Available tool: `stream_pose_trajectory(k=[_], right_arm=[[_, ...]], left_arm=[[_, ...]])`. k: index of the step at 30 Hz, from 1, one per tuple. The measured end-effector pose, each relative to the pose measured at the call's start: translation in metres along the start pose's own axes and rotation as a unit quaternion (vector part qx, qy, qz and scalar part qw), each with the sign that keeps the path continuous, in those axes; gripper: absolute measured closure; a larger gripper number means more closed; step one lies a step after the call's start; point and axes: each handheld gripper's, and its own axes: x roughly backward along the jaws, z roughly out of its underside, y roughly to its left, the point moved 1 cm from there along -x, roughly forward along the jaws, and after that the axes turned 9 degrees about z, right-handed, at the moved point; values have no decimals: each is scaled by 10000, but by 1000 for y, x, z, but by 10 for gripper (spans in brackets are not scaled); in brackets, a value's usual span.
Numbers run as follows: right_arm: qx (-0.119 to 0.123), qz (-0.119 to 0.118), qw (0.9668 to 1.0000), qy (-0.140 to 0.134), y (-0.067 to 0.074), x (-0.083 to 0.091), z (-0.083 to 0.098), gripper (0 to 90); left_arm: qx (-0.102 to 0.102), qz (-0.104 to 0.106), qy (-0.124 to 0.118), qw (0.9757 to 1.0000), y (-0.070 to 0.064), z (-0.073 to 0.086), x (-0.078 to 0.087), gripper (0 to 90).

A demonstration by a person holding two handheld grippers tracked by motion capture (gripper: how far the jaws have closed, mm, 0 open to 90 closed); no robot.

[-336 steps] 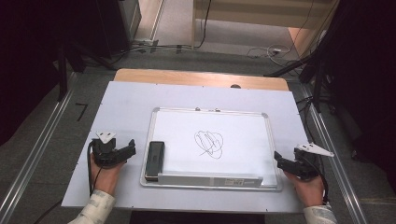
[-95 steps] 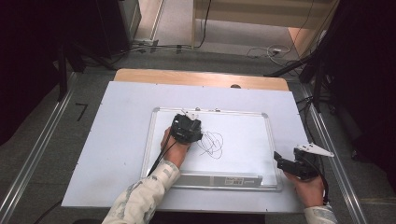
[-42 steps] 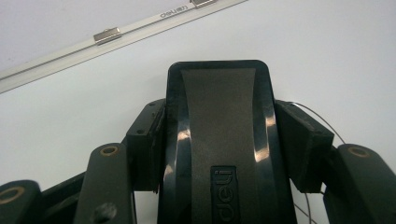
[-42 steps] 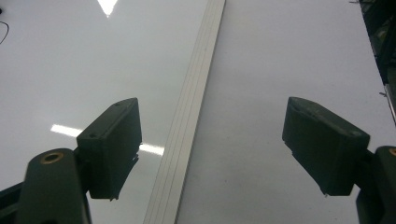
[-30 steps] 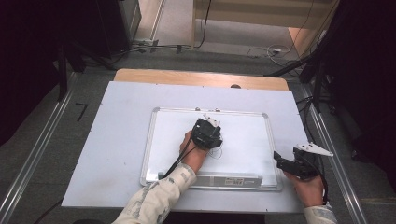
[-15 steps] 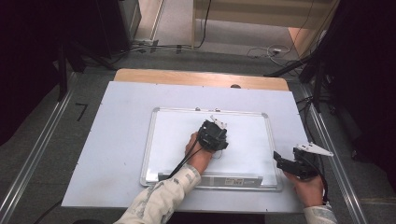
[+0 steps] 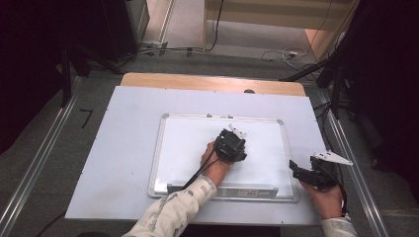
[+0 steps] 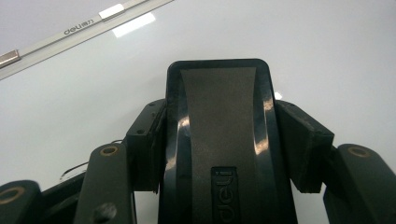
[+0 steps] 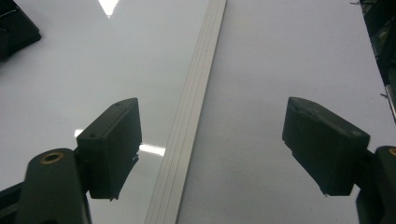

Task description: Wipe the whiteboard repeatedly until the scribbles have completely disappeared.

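- High view: we've got the left gripper (image 7: pixel 231 146) pressing the eraser on the whiteboard (image 7: pixel 188 138), mid-board, with plenty of bare surface all round and the frame well off.
- Left gripper view: our jaws clamp the eraser (image 8: pixel 219 135) by its long sides. Looks light, stiff, glossy plastic, so probably slippery; side grip seems right.
- Right gripper view: our right gripper (image 9: pixel 210 144) sits wide open, empty, over the board's frame edge (image 9: pixel 191 121).
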Motion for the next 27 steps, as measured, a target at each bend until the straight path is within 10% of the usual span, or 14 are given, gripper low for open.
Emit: stream_pose_trajectory(k=[27], right_arm=[[-4, 0, 10000, -1, 0, 0, 0, 184]], left_arm=[[-81, 66, 39, 9999, -8, -5, -6, 401]])
